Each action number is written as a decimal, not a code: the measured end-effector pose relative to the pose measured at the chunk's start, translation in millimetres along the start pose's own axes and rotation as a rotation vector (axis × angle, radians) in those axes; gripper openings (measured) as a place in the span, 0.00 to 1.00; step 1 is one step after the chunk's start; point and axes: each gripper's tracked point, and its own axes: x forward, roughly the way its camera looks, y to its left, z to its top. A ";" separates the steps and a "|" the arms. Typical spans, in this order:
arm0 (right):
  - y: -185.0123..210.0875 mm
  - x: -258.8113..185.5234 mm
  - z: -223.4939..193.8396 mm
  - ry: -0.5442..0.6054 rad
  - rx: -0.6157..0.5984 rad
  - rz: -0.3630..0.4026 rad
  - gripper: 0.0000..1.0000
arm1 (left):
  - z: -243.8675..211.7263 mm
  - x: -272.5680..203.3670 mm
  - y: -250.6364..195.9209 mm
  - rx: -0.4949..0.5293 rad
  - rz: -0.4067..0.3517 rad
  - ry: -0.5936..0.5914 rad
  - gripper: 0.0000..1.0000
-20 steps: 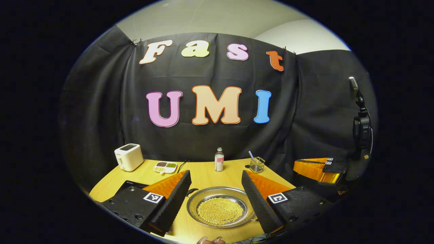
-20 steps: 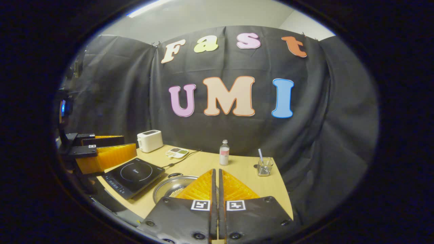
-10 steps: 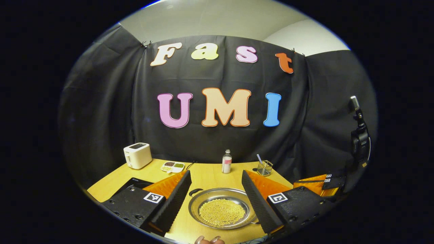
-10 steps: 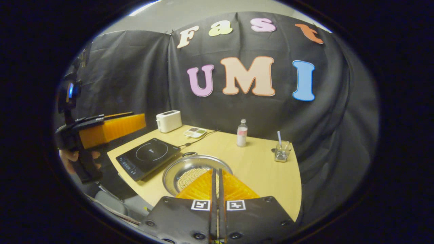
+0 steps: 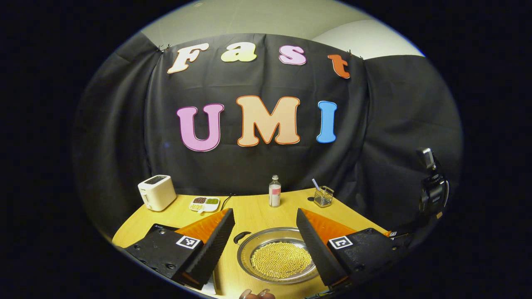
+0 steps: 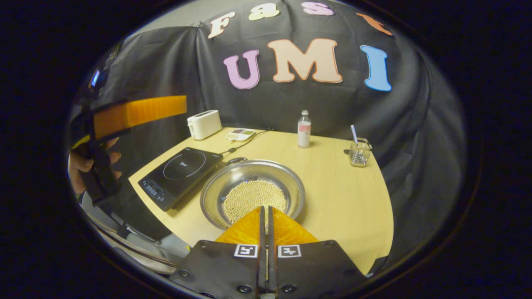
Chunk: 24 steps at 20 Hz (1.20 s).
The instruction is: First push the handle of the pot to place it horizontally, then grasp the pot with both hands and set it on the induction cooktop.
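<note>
The pot point(image 6: 252, 193) sits on the worktop point(image 6: 341, 195), a shallow steel bowl with pale beads heaped in its middle. Its dark handle point(image 6: 236, 160) is on the far left rim, nearest the induction cooktop point(image 6: 181, 170), which lies just left of the pot. The right tool point(image 6: 266, 218) hangs over the pot's near rim, its fingers closed together on nothing. The left tool point(image 5: 263, 226) is spread wide above the pot's near side, holding nothing. A toaster point(image 6: 204, 124), a bottle point(image 6: 304, 129) and a glass cup point(image 6: 359, 153) stand along the far side.
</note>
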 end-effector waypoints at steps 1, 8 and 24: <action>0.9 4.8 -6.1 0.015 0.002 -0.001 0.00 | -4.0 1.5 2.5 -0.004 -0.002 0.008 0.96; 10.4 23.6 -55.9 0.139 0.013 0.008 0.04 | -12.4 2.1 12.3 0.008 -0.021 0.024 0.97; 26.7 47.8 -117.4 0.295 0.043 0.065 0.03 | -37.9 -1.5 27.3 -0.018 -0.017 0.100 0.96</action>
